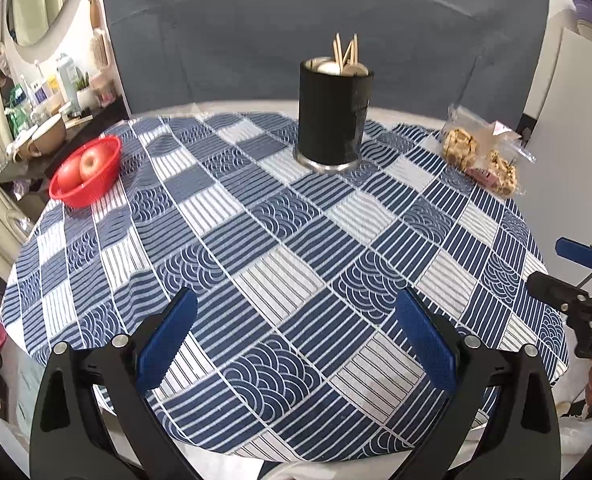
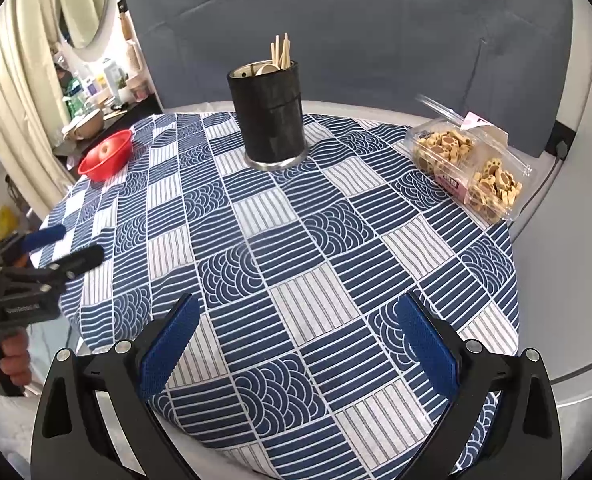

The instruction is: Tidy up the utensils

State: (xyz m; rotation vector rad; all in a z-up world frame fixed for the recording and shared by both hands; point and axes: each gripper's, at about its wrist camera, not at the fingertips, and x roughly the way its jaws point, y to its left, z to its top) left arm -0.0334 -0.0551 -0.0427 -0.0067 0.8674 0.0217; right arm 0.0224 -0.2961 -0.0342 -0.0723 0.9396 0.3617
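Left wrist view: round table [image 1: 256, 280] in blue patterned cloth, spread ahead of both claws. Black utensil holder [image 1: 331, 116], upright, far ahead, wooden utensils [image 1: 345, 50] standing inside. Red basket [image 1: 86, 174] far left; biscuit box [image 2: 467, 168] far right. Left gripper [image 1: 296, 344] and right gripper [image 2: 297, 346]: jaws wide, empty. Advice: approach holder high, close on one handle only.

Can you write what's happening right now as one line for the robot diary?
left tongs: open, empty | right tongs: open, empty | utensils: upright in black holder | tablecloth: no loose utensils
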